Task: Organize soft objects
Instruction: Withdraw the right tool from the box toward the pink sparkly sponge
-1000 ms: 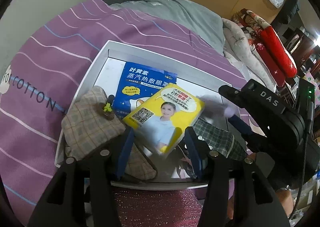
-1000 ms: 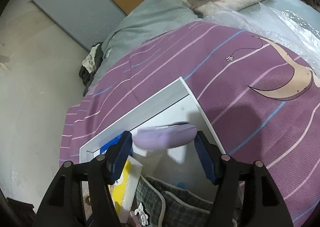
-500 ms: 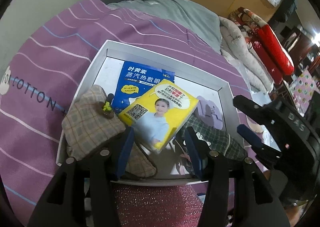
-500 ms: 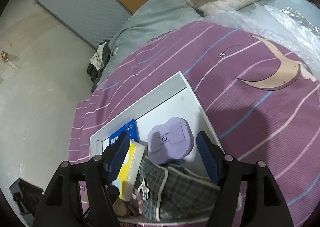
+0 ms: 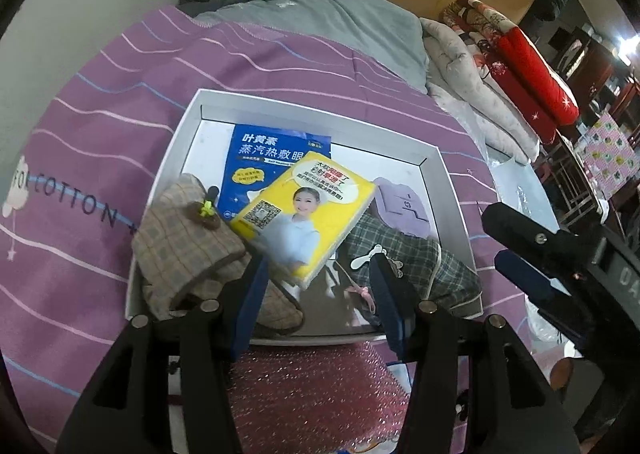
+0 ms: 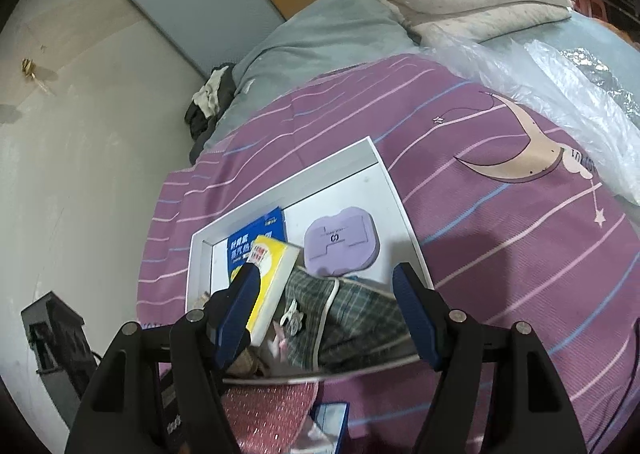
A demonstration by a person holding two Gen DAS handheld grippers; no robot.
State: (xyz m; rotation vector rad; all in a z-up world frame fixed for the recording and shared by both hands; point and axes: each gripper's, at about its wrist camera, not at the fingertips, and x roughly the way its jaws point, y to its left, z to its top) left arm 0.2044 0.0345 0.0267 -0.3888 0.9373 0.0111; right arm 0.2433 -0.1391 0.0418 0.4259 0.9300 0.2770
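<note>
A white tray (image 5: 454,189) lies on the purple bedspread. In it are a blue packet (image 5: 264,157), a yellow packet (image 5: 308,221), a tan plaid cloth (image 5: 180,250), a green plaid cloth (image 5: 432,266) and a lilac pad (image 5: 402,205). My left gripper (image 5: 316,306) is open and empty over the tray's near edge. My right gripper (image 6: 324,314) is open and empty above the green plaid cloth (image 6: 352,318), with the lilac pad (image 6: 340,242) lying flat in the tray (image 6: 396,189) beyond it. The right gripper also shows in the left wrist view (image 5: 532,266).
A pink glittery pouch (image 5: 312,386) lies just in front of the tray. A grey blanket (image 5: 320,21) and folded quilts (image 5: 480,85) lie at the far end of the bed. Clear plastic wrap (image 6: 560,93) lies to the right.
The right gripper let go of the lilac pad, which now lies in the tray, and drew back toward me and to the right. The left gripper stayed in place.
</note>
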